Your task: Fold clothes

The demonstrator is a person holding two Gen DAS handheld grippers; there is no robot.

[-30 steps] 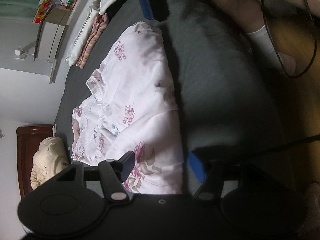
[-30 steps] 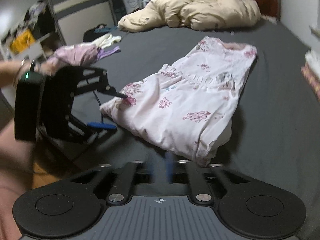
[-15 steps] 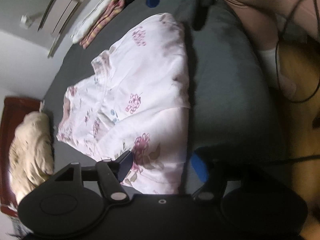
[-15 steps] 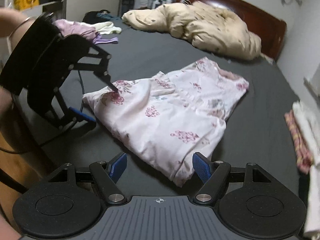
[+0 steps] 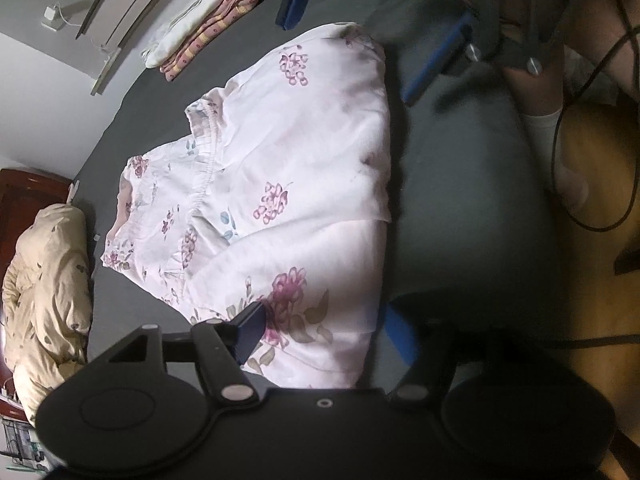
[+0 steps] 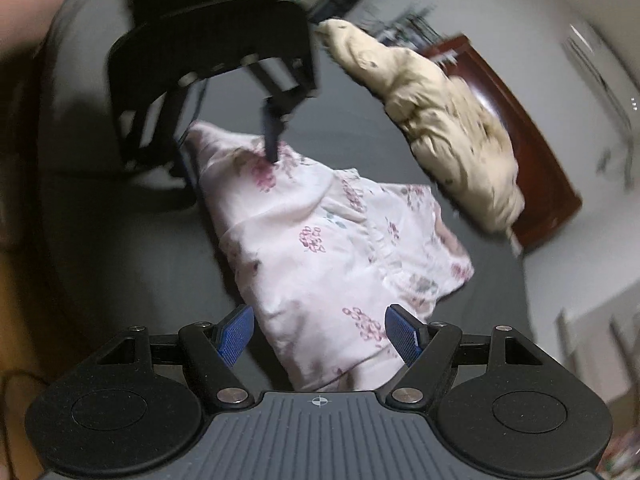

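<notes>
— What do you have closest to you?

— My left tongs (image 5: 324, 336) stand spread at one corner of the floral garment (image 5: 288, 184), one blue pad over the big purple flower print, the other off its edge over the sheet. The cloth lies between the pads; I cannot see them pressing on it. My right tongs (image 6: 320, 334) are spread too, straddling the opposite near corner of the same garment (image 6: 328, 240), with both blue pads clear of the cloth.

— And where is the garment itself?

— It lies folded on the bed (image 5: 460, 200), near the edge beside me, on a dark grey sheet. A gathered, elastic-looking seam runs across its middle.

— Any boxes or baskets about?

— None that I can make out. Past the garment, a small stack of folded clothes (image 5: 200, 36) rests on the sheet by the wall, white pieces over a pink patterned one.

— Farther off?

— A crumpled beige duvet (image 6: 440, 120) is heaped at the head of the bed against a dark red wooden headboard (image 6: 520, 128). Off the bed's edge, my leg in a white sock (image 5: 540, 136) stands on a wooden floor (image 5: 596, 280), with a black cable (image 5: 630, 184) looping over it. The walls are pale; the right view's far side is blurred.
</notes>
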